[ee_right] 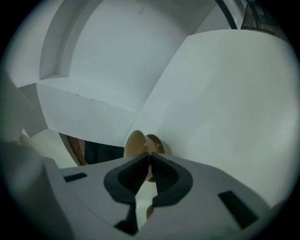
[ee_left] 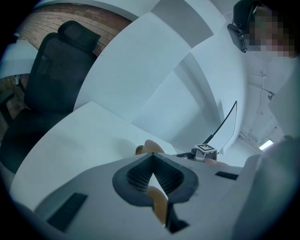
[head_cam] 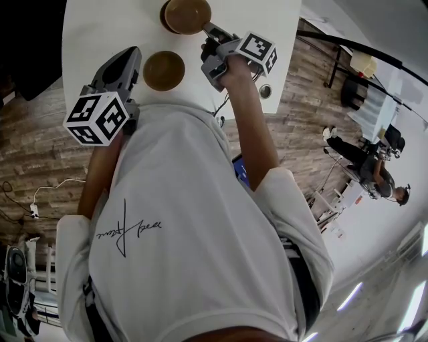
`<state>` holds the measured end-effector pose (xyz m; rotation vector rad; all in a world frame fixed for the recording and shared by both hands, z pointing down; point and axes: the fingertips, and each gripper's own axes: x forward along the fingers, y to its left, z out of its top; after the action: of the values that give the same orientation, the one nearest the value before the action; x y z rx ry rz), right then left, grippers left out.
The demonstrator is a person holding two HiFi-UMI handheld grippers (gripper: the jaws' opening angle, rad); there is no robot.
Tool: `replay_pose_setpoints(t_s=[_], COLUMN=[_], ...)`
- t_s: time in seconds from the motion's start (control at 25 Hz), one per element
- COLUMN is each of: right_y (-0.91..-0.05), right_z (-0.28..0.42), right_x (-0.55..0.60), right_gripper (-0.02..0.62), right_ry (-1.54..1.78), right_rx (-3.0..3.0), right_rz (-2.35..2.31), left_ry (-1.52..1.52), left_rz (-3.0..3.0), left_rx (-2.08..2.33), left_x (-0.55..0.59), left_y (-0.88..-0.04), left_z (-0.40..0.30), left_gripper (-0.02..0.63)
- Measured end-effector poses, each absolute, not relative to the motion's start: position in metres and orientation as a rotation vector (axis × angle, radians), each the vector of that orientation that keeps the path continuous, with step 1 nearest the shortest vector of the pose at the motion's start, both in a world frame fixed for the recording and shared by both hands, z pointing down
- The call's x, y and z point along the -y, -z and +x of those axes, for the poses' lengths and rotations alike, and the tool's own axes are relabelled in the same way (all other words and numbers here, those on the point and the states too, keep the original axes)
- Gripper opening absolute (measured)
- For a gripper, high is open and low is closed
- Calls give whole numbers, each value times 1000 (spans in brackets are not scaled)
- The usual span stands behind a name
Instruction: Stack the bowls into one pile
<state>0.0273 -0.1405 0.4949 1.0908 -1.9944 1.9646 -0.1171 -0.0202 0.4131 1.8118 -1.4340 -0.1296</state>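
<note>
Your right gripper (head_cam: 209,31) is closed on the rim of the far brown wooden bowl (head_cam: 187,15). Your left gripper (head_cam: 131,59) is closed and empty, beside the near brown wooden bowl (head_cam: 164,70).

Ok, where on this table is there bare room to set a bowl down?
Bare: the table left of the left gripper, and right of the right gripper. Crowded: the middle, where the near bowl and far bowl lie close together, a gripper beside each.

Left gripper (ee_left: 152,154) and right gripper (ee_right: 149,154) both tilt downward, jaws closed.
</note>
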Motion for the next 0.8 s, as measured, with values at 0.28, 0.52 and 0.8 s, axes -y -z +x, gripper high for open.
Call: replay_pose_setpoints(t_s=[0.28, 0.52, 0.8], right_y=[-503, -507, -507], right_z=[28, 30, 29], right_x=[141, 141, 140], right_gripper=[25, 25, 26], right_ry=[-1960, -1946, -1940], right_rx=[1976, 1964, 1956], right_rz=[1075, 1080, 1070], left_ry=[130, 131, 130], left_rz=[1802, 1801, 1801], left_rx=[1437, 1433, 1437], left_x=[22, 22, 23], left_y=[-416, -416, -414], left_z=[-112, -107, -106], left_gripper=[8, 8, 8])
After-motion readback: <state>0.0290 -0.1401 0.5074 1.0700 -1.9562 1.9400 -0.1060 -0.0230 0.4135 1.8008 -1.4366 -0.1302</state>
